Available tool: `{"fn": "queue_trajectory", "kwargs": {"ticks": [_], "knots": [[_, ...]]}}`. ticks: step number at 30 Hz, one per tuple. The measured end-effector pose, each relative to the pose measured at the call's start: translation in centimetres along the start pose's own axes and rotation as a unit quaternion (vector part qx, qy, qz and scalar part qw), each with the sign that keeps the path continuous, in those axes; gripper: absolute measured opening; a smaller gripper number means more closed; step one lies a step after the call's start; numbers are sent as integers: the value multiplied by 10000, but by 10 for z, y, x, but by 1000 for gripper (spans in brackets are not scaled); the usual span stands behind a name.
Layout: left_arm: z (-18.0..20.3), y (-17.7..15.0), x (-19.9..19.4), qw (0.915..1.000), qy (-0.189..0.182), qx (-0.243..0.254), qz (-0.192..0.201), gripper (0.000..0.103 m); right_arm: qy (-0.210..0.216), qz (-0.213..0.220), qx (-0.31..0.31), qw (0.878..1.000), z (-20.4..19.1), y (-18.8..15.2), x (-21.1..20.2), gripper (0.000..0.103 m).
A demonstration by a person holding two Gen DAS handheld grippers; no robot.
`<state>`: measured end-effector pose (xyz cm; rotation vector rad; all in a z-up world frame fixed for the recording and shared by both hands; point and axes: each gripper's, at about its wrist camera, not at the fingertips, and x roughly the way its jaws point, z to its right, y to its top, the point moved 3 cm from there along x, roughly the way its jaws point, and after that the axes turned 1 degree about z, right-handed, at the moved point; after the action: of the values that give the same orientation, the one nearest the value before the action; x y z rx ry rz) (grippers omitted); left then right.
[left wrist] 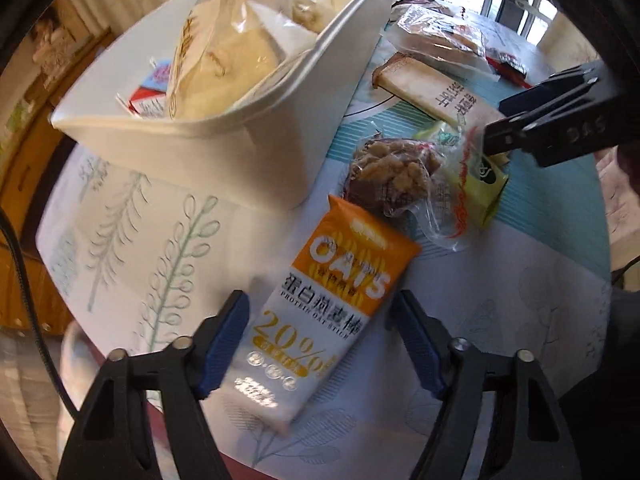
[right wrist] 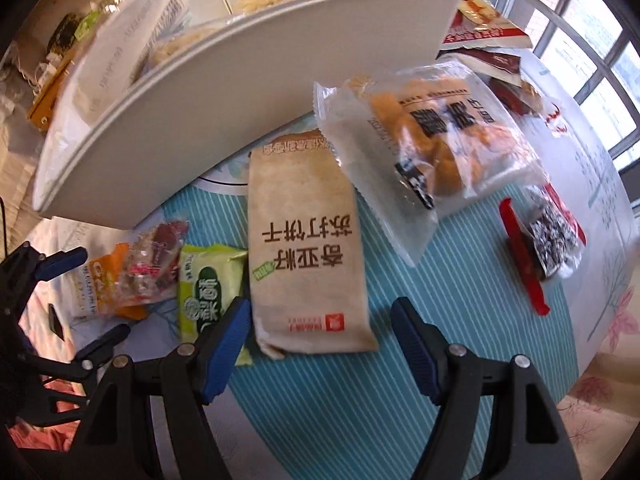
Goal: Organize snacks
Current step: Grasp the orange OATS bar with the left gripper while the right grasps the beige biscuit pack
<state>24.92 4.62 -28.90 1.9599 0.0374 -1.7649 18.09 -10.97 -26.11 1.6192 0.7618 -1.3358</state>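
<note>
while both grippers point down at loose snacks on the tabletop [right wrist: 400,420] beside the white bin [left wrist: 224,152], the step is picking up. the left gripper [left wrist: 320,344] straddles the oats bar [left wrist: 320,312] just below the bin, fingers apart, not pressing. the right gripper [right wrist: 320,344] brackets the cracker pack [right wrist: 308,256], fingers apart. next, i judge, each must lower and clamp, then lift into the bin.
</note>
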Motion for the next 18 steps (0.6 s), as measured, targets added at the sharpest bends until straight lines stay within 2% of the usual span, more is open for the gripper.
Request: {"fn": "queue_trajectory", "kwargs": {"ticks": [2, 3, 10, 13, 17, 18], "knots": [[-2, -1, 1, 9996, -203, -185, -46, 58, -93, 51, -96, 9999, -8, 8, 3, 74], [-1, -2, 0, 9996, -172, -236, -23, 54, -142, 64, -144, 9998, -12, 12, 5, 74], [-1, -7, 0, 9984, -87, -558, -72, 47, -267, 57, -267, 9993, -25, 34, 14, 74], [3, -4, -1, 9970, -31, -767, -98, 44, -355, 6, -346, 9988, -30, 44, 17, 71], [1, -6, -4, 9934, -91, -1133, -150, 39, -363, -34, -375, 9986, -37, 51, 17, 57], [-1, -6, -4, 9921, -125, -1237, -177, 38, -369, -64, -393, 9985, -38, 50, 16, 57]]}}
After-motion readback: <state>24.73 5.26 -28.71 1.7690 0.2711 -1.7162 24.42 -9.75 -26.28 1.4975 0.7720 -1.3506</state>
